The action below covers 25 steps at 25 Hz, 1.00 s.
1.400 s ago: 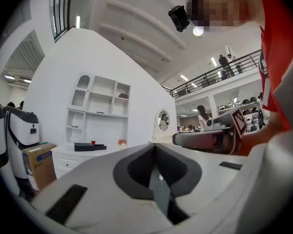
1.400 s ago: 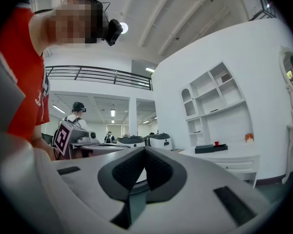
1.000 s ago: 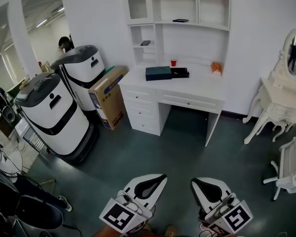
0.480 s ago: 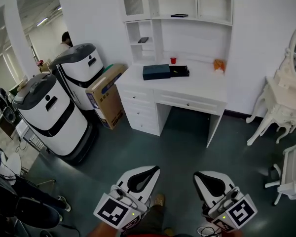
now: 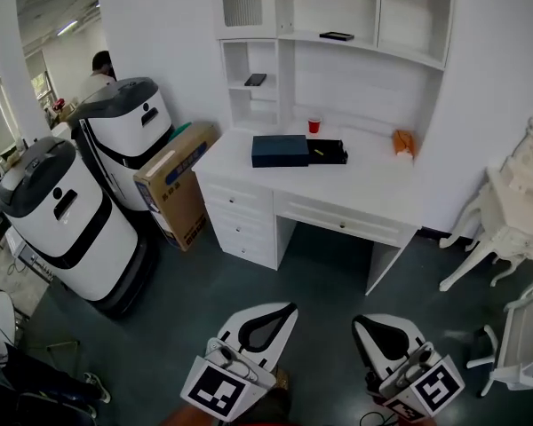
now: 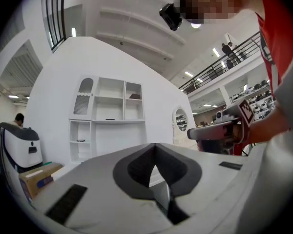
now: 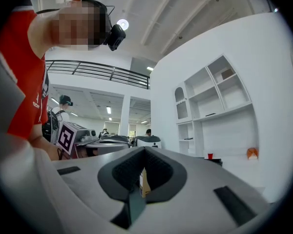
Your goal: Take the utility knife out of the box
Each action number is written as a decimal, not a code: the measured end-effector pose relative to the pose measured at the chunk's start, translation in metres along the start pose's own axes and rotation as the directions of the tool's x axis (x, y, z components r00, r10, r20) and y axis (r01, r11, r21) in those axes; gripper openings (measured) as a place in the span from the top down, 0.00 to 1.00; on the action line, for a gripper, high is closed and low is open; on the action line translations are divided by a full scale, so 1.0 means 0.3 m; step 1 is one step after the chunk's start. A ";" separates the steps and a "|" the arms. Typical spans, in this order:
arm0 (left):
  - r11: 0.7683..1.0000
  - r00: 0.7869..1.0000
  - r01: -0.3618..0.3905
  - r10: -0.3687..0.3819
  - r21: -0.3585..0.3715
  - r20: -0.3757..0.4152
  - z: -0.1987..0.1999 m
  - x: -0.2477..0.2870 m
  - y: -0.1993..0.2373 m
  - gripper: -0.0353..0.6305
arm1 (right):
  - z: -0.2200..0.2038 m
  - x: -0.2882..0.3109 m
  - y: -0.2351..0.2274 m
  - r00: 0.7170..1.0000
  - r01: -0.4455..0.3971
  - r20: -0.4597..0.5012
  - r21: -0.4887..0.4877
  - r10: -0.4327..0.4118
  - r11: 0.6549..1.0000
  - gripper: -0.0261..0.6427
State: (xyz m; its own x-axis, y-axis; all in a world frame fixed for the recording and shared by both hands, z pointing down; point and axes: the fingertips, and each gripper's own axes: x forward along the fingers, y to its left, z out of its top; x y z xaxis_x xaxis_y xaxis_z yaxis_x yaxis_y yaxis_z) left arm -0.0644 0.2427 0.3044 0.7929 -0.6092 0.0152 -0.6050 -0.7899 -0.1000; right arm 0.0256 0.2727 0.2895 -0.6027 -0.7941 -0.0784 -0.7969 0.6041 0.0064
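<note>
A dark blue box lies shut on the white desk, far ahead of me. A smaller black box stands open against its right side. No utility knife shows from here. My left gripper and right gripper hang low in the head view, side by side over the dark floor, well short of the desk. Both point level at the desk, shut, with nothing between the jaws. The left gripper view shows its own jaws tip to tip, and the right gripper view shows the same for its jaws.
A red cup and an orange object sit at the desk's back. Two white and grey robot units and a tilted cardboard box stand left of the desk. A white vanity table stands at the right. A person is at the far left.
Both grippers have moved forward together toward the desk, still shut. The desk and its boxes now look larger and sit lower in the head view.
</note>
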 end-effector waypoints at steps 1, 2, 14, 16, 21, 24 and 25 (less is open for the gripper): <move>1.000 1.000 0.002 -0.002 0.002 -0.001 -0.003 0.033 0.049 0.89 | 0.000 0.053 -0.037 1.000 0.004 -0.002 0.005 -0.004 1.000 0.94; 1.000 1.000 0.005 -0.005 -0.003 -0.002 -0.008 0.065 0.097 0.89 | -0.001 0.107 -0.074 1.000 0.007 -0.003 0.010 -0.007 1.000 0.94; 0.999 1.000 -0.016 0.017 -0.051 0.015 -0.043 0.414 0.516 0.89 | -0.041 0.547 -0.434 0.999 -0.006 -0.040 -0.012 0.005 1.000 0.94; 0.998 1.000 -0.019 0.020 -0.053 0.015 -0.048 0.476 0.573 0.89 | -0.059 0.610 -0.497 0.999 -0.018 -0.040 -0.007 0.017 1.000 0.94; 0.997 0.998 -0.055 0.055 -0.045 0.008 -0.063 0.662 0.730 0.89 | -0.096 0.779 -0.714 0.999 -0.040 -0.035 0.004 0.040 0.999 0.94; 0.995 0.996 -0.090 0.090 -0.047 -0.005 -0.076 0.788 0.830 0.89 | -0.121 0.879 -0.856 0.997 -0.056 -0.048 0.001 0.056 0.998 0.94; 0.993 0.995 -0.102 0.102 -0.050 -0.008 -0.077 0.831 0.862 0.89 | -0.129 0.910 -0.907 0.997 -0.060 -0.057 -0.005 0.060 0.998 0.94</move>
State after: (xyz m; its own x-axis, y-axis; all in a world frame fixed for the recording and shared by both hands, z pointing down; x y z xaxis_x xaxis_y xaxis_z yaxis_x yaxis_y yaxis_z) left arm -0.0248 -0.1149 0.3052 0.7264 -0.6872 0.0123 -0.6859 -0.7259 -0.0512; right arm 0.0764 -0.1110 0.3051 -0.6505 -0.7592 -0.0209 -0.7595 0.6503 0.0158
